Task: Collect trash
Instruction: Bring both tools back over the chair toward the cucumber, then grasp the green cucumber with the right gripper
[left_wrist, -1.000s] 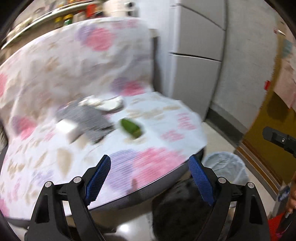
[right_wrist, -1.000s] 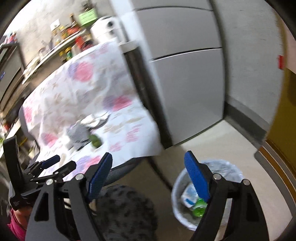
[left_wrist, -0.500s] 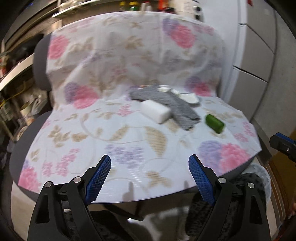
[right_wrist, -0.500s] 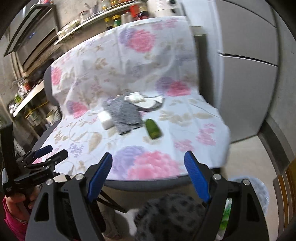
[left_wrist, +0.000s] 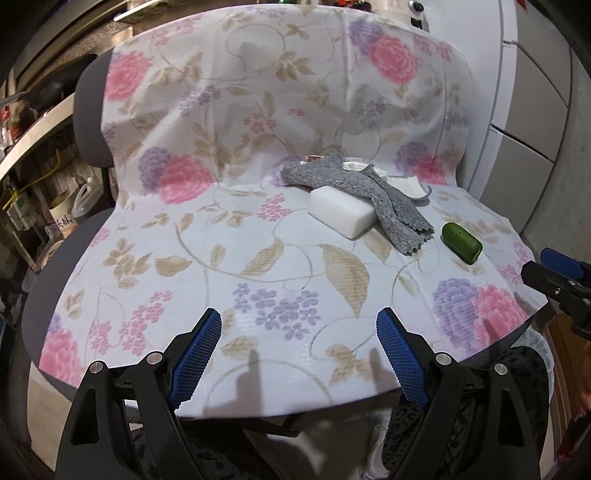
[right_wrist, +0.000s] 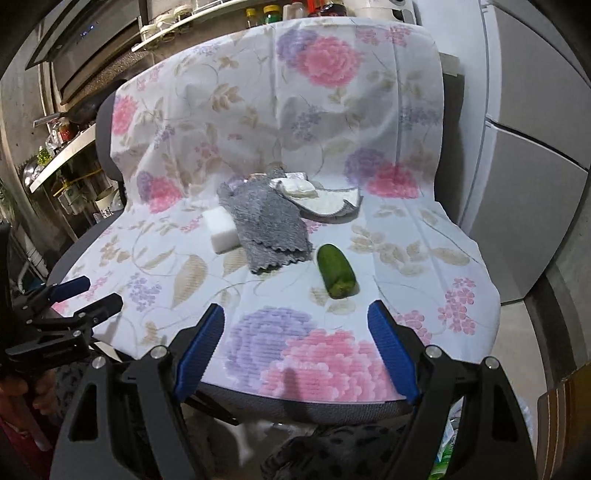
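A chair (left_wrist: 88, 110) wears a flowery cloth (left_wrist: 280, 266). On the seat, near the back edge, a gray rag (right_wrist: 266, 221) lies partly over a white block (right_wrist: 221, 230). A green piece (right_wrist: 337, 271) lies just beside the rag, closer to the front edge. The left gripper (left_wrist: 298, 350) and the right gripper (right_wrist: 295, 338) both hang over the front edge, fingers wide apart, holding nothing.

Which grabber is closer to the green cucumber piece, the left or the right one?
Probably the right gripper. The cucumber piece lies just ahead between its open fingers, while for the left gripper it sits far off to the side.
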